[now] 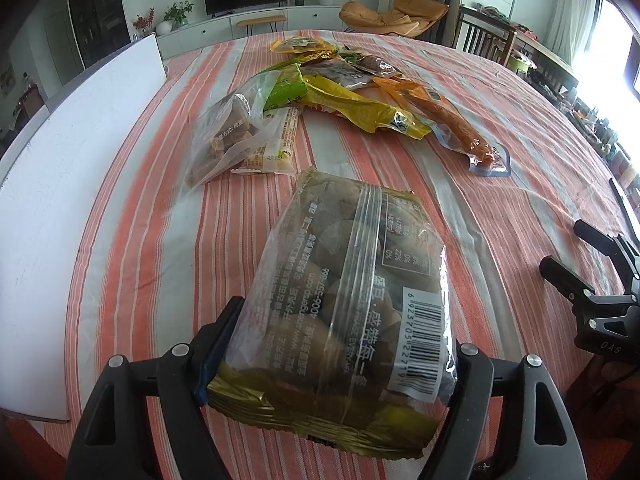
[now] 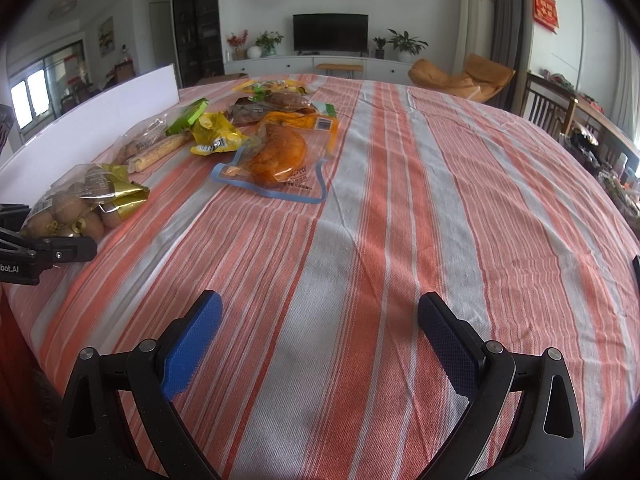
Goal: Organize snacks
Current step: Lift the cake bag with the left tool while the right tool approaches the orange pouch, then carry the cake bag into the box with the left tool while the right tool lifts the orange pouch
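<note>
A clear bag of brown nuts with gold ends [image 1: 340,292] lies on the striped tablecloth [image 1: 120,240] between the jaws of my left gripper [image 1: 344,324]. The blue pads stand at the bag's two sides and do not visibly squeeze it. The same bag [image 2: 68,208] shows at the left edge of the right wrist view. My right gripper [image 2: 320,312] hovers open over bare cloth with nothing between its fingers; it also shows as the right gripper [image 1: 568,246] at the right of the left wrist view. Several other snack packets [image 1: 320,92] lie in a loose pile farther back.
A white board [image 1: 60,184] stands along the table's left side. A packet with an orange piece of meat [image 2: 280,160] lies nearest the table's middle. A bag of brown chunks [image 1: 224,136] sits just beyond the nut bag. Chairs and a cluttered side table [image 2: 580,128] stand at the right.
</note>
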The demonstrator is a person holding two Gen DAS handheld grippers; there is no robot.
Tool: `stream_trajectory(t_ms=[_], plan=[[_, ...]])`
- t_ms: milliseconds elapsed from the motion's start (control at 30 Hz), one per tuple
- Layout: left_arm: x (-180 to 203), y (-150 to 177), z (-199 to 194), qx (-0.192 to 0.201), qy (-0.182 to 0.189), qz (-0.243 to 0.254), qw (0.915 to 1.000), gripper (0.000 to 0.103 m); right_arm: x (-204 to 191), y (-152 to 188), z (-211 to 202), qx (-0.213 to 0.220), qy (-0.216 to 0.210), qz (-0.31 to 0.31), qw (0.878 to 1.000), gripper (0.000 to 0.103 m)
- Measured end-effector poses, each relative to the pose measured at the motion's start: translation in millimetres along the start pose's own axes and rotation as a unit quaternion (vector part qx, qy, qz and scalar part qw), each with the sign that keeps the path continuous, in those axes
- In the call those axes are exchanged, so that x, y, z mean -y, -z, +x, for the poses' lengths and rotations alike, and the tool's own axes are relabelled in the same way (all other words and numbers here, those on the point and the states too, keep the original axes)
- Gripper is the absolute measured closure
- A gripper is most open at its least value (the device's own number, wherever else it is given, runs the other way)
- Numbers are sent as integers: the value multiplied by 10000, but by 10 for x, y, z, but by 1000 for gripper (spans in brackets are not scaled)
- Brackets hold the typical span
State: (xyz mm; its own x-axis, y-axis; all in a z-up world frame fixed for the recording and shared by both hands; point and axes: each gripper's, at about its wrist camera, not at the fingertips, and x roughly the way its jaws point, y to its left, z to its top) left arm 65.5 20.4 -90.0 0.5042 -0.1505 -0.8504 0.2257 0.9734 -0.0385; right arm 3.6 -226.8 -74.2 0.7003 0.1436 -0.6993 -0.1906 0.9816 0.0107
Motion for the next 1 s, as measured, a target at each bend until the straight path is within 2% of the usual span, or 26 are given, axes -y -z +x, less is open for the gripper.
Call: stream_trajectory(t_ms=[133,200,300,533,633,667,733,800,900,1000], plan=[[4,-11,-27,22,94,-20,10000,25,0,1,-1,1,0,1,10000,3],[16,-18,-38,42,162,-6,9999,18,0,1,-1,1,0,1,10000,3],[50,-18,-55,89,214,54,9997,14,0,1,-1,2,0,1,10000,3],[80,-2,-8,-3,167,132,9998,14,-1,0,0,-3,-2,2,10000,3],[38,-15,-56,74,170,89,9998,18,3,-55,5,-269,-72,-26,9996,3],[21,-23,-84,136,171,96,9997,25,16,-119,20,-532,-149,-27,9985,4],[-2,-33,-98,157,192,86,9997,26,101,-265,43,-880,-463,229,9948,5],[-18,-23,-114,208,179,74,9996,31,269,-525,44,-923,-792,743,9898,5],[-27,-8,-135,250,164,78,9995,32,348,-948,148,-890,-731,864,9896,5],[-65,7,-170,273,170,33,9995,32,186,-1356,517,-1318,-736,497,9873,5]])
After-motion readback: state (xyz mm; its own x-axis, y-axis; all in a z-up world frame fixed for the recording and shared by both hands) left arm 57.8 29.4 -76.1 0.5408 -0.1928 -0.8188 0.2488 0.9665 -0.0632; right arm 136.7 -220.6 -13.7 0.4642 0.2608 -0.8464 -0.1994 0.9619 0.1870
